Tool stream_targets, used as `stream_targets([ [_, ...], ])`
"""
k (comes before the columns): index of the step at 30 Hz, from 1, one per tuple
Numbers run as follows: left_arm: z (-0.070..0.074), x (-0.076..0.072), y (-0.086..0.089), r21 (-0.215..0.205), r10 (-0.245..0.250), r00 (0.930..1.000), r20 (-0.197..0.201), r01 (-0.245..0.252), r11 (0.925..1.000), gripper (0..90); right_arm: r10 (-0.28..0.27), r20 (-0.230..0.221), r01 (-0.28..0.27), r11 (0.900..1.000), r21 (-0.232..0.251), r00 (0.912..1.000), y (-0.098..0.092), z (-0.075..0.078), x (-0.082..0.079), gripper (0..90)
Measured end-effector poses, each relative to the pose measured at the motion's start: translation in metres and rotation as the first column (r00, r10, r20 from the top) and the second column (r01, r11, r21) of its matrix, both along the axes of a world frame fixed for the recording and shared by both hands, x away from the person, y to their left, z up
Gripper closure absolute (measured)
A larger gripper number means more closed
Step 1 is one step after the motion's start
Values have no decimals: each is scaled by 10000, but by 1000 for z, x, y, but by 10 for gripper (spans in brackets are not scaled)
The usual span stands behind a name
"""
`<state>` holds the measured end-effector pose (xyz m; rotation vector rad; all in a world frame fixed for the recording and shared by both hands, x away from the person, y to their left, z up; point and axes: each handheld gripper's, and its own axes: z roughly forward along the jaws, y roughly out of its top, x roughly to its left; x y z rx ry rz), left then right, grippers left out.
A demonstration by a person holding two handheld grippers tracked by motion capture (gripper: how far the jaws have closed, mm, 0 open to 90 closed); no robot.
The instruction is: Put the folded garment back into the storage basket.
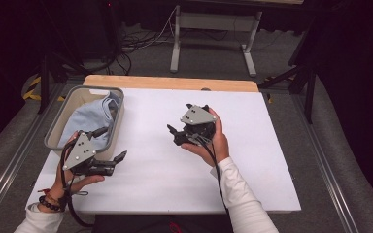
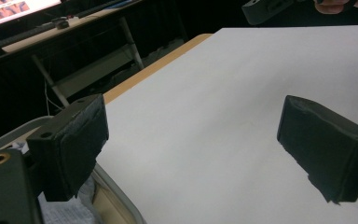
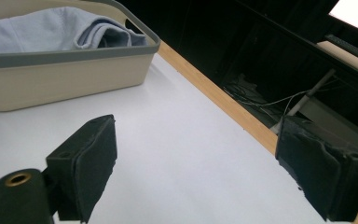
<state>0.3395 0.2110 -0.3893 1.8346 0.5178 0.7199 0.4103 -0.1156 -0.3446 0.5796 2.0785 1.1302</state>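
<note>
A beige basket [image 1: 57,121] with a grey rim stands at the table's left, and a light blue cloth [image 1: 90,119] lies folded inside it. My left gripper [image 1: 116,162] hovers just in front of the basket's near corner, jaws open with nothing between them. In the left gripper view, the left gripper [image 2: 193,144] looks across bare table, with the basket's rim [image 2: 116,200] at the lower left. My right gripper [image 1: 172,135] is held over the middle of the table, pointing left, open and empty. The right gripper view has the right gripper [image 3: 196,154] facing the basket [image 3: 65,77] and cloth [image 3: 51,30].
The white table top [image 1: 175,179] has a wooden strip [image 1: 175,82] along its far edge. Beyond it stand a grey desk frame [image 1: 213,22] and cables on the floor [image 1: 136,41]. Metal rails run along both sides of the table.
</note>
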Motion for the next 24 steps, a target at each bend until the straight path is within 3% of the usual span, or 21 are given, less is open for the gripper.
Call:
stream_targets([
  [12,-13,-2,-15,258,-399,9992,-1,399,9989,84,-651,262,663,9966,-491,9975,-32,-3,-18,131],
  [24,-20,-11,-24,312,-607,9982,1,607,9977,78,-1034,270,1045,9934,-469,9943,-60,-7,-30,131],
])
